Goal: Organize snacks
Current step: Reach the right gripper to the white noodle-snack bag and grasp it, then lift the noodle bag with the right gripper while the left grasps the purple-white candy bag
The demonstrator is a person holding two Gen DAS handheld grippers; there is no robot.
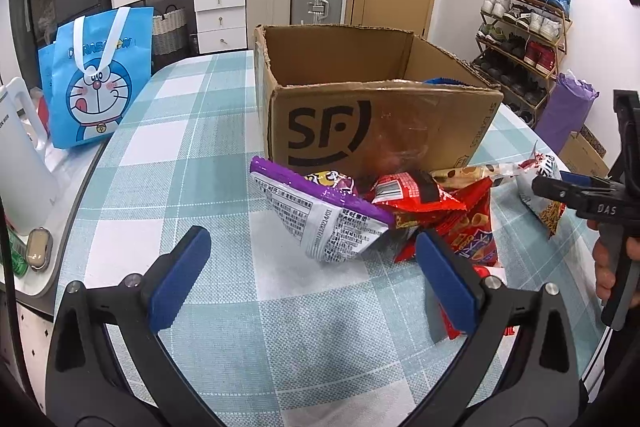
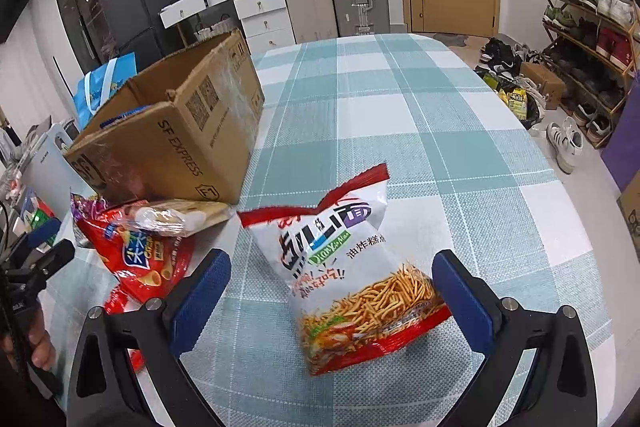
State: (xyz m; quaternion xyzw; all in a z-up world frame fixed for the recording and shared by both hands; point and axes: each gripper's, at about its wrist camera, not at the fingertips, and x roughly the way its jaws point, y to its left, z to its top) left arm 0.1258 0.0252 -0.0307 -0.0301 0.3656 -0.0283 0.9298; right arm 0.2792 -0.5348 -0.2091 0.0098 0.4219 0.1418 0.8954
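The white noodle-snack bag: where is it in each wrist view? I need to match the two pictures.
Left wrist view: the white noodle-snack bag is at the right edge, partly hidden behind the right gripper.
Right wrist view: the bag is at centre, between the open fingers of that gripper.
Shared landmark: the SF cardboard box, just beyond the snack pile.

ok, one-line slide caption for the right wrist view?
Open right gripper straddles a noodle snack bag on the checked table, beside the SF box.
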